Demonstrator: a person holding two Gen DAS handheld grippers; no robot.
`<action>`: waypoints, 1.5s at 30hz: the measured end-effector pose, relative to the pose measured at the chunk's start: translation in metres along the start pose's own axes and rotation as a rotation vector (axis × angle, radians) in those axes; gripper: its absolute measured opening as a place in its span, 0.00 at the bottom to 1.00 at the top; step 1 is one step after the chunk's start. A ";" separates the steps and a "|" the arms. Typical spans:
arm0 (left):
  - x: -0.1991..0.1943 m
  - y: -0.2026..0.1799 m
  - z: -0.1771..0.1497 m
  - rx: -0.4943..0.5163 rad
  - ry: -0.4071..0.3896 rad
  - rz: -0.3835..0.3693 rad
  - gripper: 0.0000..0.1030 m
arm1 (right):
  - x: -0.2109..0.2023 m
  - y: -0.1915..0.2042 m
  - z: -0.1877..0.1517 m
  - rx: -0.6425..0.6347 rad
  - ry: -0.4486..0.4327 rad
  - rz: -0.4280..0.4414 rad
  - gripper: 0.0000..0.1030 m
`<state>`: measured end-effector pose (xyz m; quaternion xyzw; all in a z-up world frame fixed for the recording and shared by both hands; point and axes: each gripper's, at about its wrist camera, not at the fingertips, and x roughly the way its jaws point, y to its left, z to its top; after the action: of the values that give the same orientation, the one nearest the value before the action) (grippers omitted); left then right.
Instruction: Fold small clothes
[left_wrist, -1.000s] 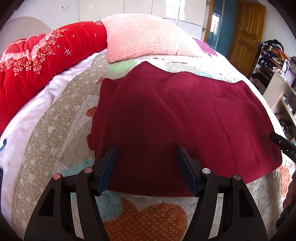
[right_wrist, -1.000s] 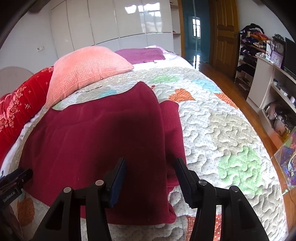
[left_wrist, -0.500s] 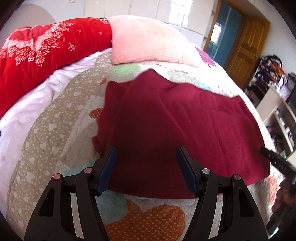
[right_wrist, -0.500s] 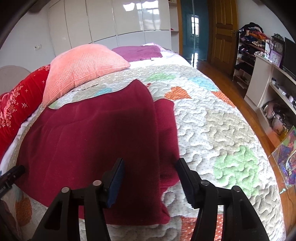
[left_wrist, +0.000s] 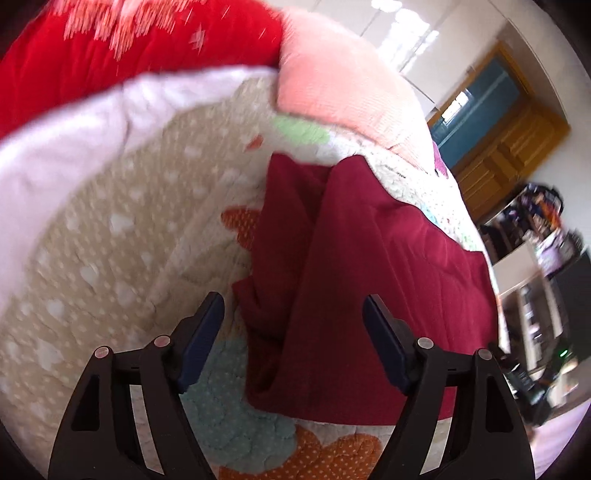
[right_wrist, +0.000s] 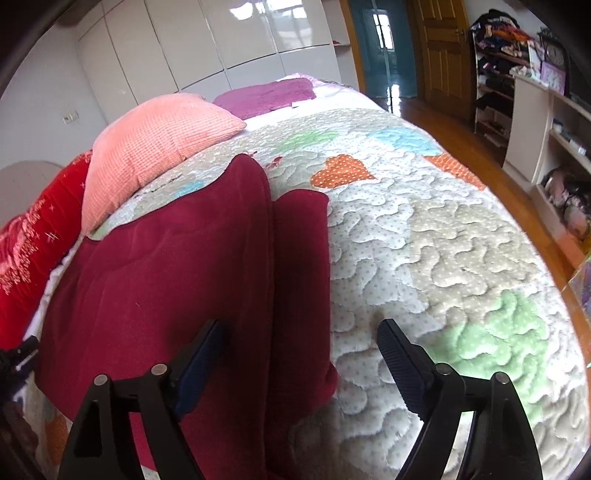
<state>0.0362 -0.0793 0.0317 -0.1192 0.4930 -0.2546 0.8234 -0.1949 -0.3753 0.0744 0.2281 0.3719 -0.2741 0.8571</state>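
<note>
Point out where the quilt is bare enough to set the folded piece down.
The widest bare stretch of quilt lies right of the maroon garment, running to the bed's far edge beside the wooden floor. A smaller patch of bare quilt lies left of the garment, bordered by the white sheet. The head end is crowded: pink pillow, red blanket, purple cushion.

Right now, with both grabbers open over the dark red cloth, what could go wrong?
1. The left gripper sits over bunched folds at the maroon garment's edge; it may pinch too many layers.
2. The right gripper straddles the garment's side flap and the quilt; it might snag the quilt too.
</note>
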 end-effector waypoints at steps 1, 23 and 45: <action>0.008 0.004 0.000 -0.028 0.044 -0.023 0.76 | 0.001 0.000 0.000 -0.001 0.000 0.019 0.83; -0.046 -0.033 -0.051 0.117 0.103 -0.115 0.22 | -0.067 0.019 -0.005 -0.025 -0.083 0.301 0.14; -0.087 -0.024 -0.103 0.085 0.027 0.133 0.50 | -0.090 0.049 -0.054 -0.295 -0.047 0.047 0.41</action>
<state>-0.0948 -0.0473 0.0578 -0.0478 0.4996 -0.2216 0.8361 -0.2429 -0.2792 0.1187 0.1018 0.3827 -0.2016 0.8958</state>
